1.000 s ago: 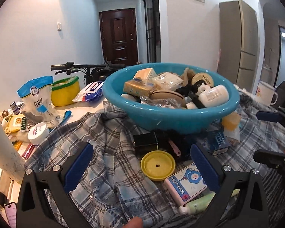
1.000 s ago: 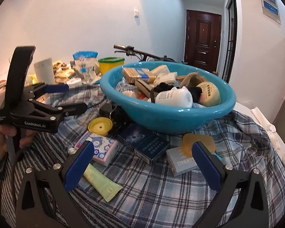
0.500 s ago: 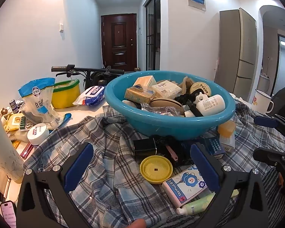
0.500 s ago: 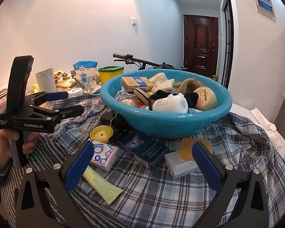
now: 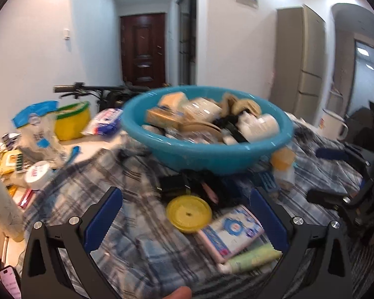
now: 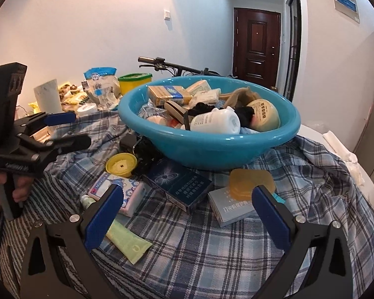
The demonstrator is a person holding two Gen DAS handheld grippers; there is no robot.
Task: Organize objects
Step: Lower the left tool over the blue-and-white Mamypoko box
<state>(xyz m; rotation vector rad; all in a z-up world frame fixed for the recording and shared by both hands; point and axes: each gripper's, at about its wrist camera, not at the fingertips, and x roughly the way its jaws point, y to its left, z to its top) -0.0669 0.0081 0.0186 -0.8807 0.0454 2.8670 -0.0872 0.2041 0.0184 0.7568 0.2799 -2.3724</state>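
Around the full turquoise plastic basin (image 6: 209,147), loose items lie on plaid cloth (image 6: 212,244); left gripper (image 5: 184,221) and right gripper (image 6: 187,219) hover spread wide, empty, probably choosing a pick.

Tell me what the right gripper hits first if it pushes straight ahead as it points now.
Probably the dark blue box lying on the plaid cloth, centred between the open right gripper fingers. Beyond it stands the blue basin. Depth is uncertain.

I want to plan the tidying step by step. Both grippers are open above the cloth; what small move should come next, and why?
Probably lower the open left gripper onto the yellow lid: it lies loose on the plaid cloth, between that gripper's fingers in its view, outside the blue basin.
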